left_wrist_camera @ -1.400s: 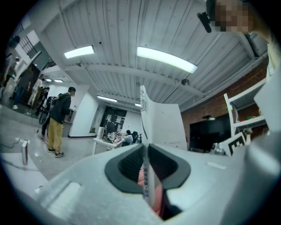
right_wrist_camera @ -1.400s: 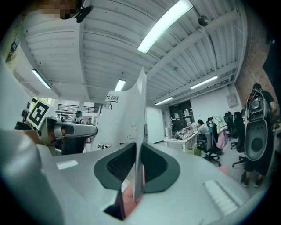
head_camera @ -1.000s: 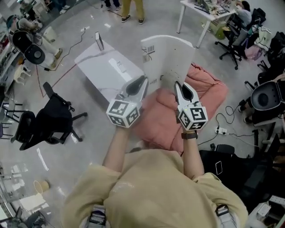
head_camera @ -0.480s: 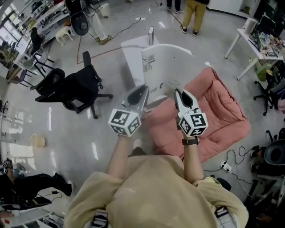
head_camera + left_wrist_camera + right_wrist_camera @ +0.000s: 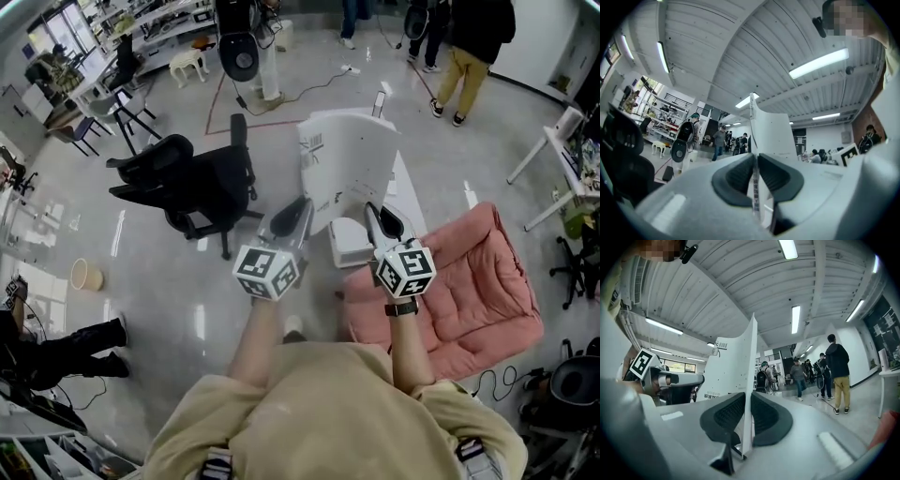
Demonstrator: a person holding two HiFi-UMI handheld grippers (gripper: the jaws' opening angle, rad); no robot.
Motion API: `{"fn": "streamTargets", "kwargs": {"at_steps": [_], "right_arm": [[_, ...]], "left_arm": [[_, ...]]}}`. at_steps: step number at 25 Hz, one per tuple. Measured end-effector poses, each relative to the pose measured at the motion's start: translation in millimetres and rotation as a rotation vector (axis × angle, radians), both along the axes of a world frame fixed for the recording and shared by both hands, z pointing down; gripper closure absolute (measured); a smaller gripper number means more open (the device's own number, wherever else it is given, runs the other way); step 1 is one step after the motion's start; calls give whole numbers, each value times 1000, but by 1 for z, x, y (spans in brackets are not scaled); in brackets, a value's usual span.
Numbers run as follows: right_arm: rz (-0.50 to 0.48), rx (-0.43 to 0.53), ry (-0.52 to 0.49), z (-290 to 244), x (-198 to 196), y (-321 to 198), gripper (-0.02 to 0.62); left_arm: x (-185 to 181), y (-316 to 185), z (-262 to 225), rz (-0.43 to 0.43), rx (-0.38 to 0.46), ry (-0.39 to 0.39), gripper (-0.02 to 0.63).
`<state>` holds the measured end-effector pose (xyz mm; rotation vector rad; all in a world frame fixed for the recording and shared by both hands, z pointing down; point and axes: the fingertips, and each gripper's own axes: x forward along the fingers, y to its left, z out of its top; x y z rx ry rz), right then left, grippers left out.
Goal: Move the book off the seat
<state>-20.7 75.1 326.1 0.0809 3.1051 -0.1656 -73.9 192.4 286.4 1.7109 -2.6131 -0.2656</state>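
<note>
A large white book point(image 5: 345, 169) hangs open in the air in front of me, its white cover with a barcode facing me. My left gripper point(image 5: 301, 208) is shut on its lower left edge, and the thin edge point(image 5: 753, 185) runs between the dark pads. My right gripper point(image 5: 377, 212) is shut on the lower right edge, where the page point(image 5: 749, 394) stands clamped between the pads. The pink cushioned seat point(image 5: 469, 281) lies on the floor to my right, apart from the book.
A black office chair point(image 5: 192, 187) stands on the floor to the left. A low white table point(image 5: 361, 239) shows partly behind the book. A fan point(image 5: 239, 56) and cables are further back. Several people point(image 5: 469, 52) stand at the far end. A paper cup point(image 5: 86, 275) sits at left.
I have turned to the left with the book held up: the pink seat has slid from under the book to the right, and the black chair has come nearer the middle.
</note>
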Motion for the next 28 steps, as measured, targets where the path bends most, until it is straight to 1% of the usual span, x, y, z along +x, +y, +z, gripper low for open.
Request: {"fn": "streamTargets", "kwargs": {"at_steps": [6,11,16,18,23,28], "right_arm": [[-8,24,-19,-9,-68,44,548],[-1,19,-14,-5,-91,57,548],[-4,22,7,8,-148,103,548],[-12,23,17,12,-161,111,548],[-11,20,55,26,-174,102,548],[-4,-7,54,32,-211,72,548]], "left_arm": [[-68,45,-7,-2,30,-19,563],[-89,59,-3,4,29,-15,563],[-146,104,11,-2,33,7,563],[-160,112,14,-8,36,18,563],[-174,103,30,-3,39,58,563],[-214,72,33,2,23,58,565]]}}
